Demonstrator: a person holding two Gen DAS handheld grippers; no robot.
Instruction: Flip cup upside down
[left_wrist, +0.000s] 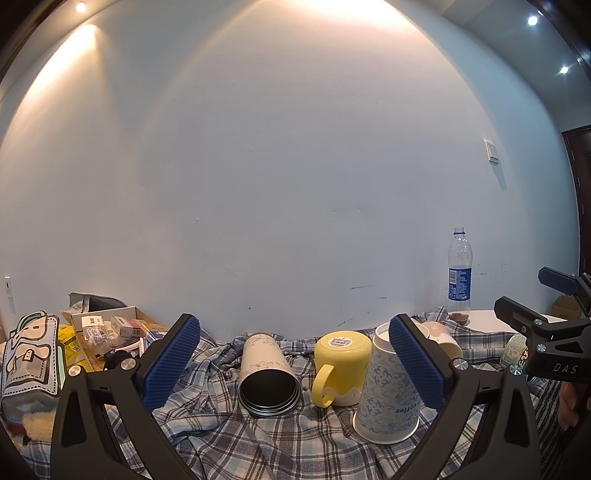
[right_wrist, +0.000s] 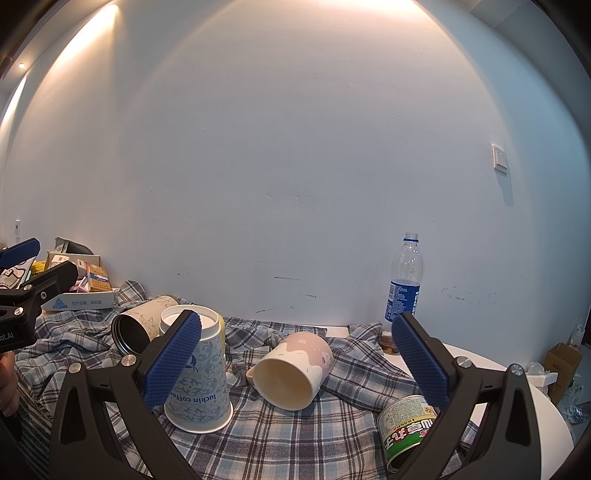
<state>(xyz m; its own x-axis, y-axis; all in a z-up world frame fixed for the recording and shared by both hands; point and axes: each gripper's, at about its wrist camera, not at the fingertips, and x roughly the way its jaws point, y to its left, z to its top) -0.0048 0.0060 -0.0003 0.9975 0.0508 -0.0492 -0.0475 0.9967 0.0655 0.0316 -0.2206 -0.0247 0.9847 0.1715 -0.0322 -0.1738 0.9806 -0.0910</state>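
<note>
A pink and cream mug (right_wrist: 291, 369) lies on its side on the plaid cloth (right_wrist: 295, 443), mouth toward me, centred between the open fingers of my right gripper (right_wrist: 295, 365). A cream floral tumbler (left_wrist: 267, 373) lies on its side, mouth toward me, between the open fingers of my left gripper (left_wrist: 293, 365); it also shows in the right wrist view (right_wrist: 142, 326). A yellow mug (left_wrist: 341, 367) and a blue-patterned paper cup (left_wrist: 389, 395) stand upside down. The paper cup (right_wrist: 197, 387) also shows at left in the right wrist view. Both grippers are empty.
A clear water bottle (right_wrist: 404, 280) stands at the back by the wall. A green-labelled can (right_wrist: 406, 428) lies on the cloth at the right. Boxes and clutter (left_wrist: 110, 328) and a printed pouch (left_wrist: 29, 362) crowd the left. The white table edge (right_wrist: 535, 398) curves at right.
</note>
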